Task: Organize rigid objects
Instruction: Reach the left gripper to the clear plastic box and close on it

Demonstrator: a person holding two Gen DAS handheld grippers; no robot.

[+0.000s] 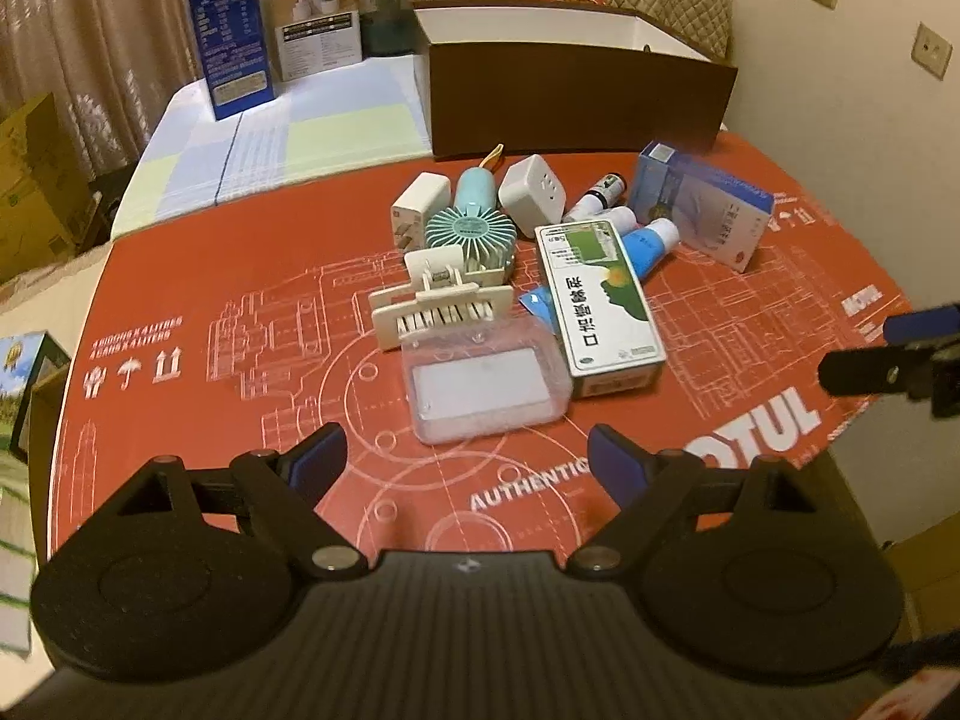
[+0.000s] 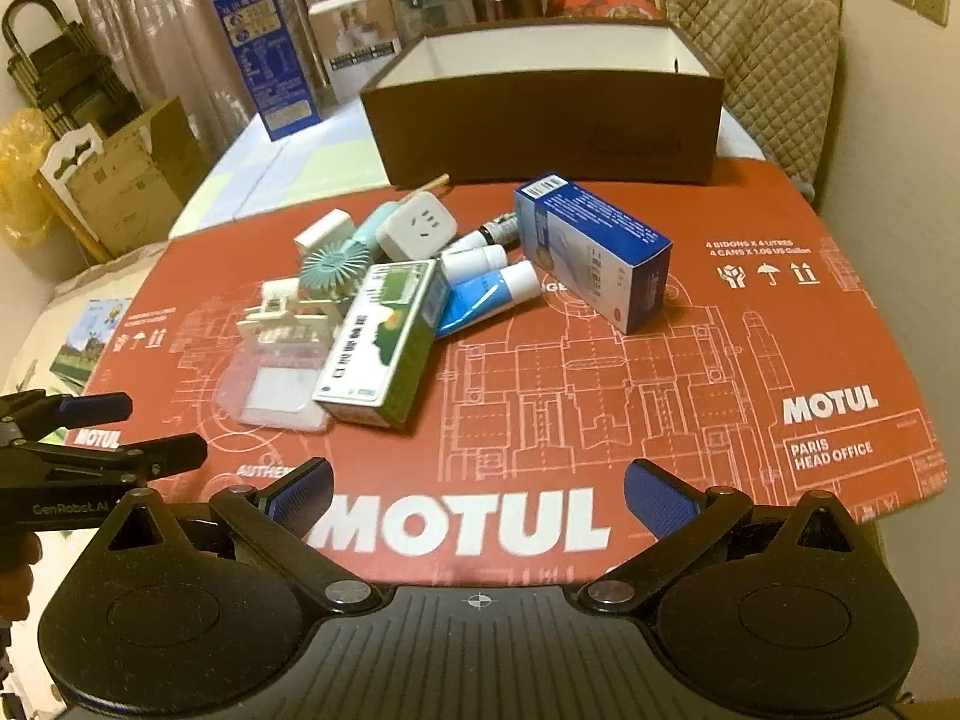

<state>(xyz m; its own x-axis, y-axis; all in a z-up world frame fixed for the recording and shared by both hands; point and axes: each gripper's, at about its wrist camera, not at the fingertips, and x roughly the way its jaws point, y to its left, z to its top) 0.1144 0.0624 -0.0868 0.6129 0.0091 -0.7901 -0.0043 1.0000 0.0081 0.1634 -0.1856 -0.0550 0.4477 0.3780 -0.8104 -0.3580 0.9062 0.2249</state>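
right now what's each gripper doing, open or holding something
left gripper: open, empty, above the red printed mat
right gripper: open, empty

Cluster sits mid-counter (image 1: 240, 300), on the printed mat (image 1: 750, 330). Open storage box (image 1: 576, 102) stands behind the cluster, at the mat's far edge. Nearest item: clear plastic case (image 1: 483, 384). Hair clip (image 1: 435, 303) is just behind it, touching. Handheld fan (image 1: 471, 228) lies behind the clip, handle pointing to the box. Charger plug (image 1: 420, 204) is left of the fan, socket cube (image 1: 533, 190) right of it. Green-printed carton (image 1: 603, 306) lies right of the case, resting on a tube (image 1: 645, 246). Two small bottles (image 1: 600, 195) lie behind the tube. Medicine carton (image 1: 702, 204) is far right. Two tall cartons (image 1: 231, 24) and a jar stand back left, off the mat.
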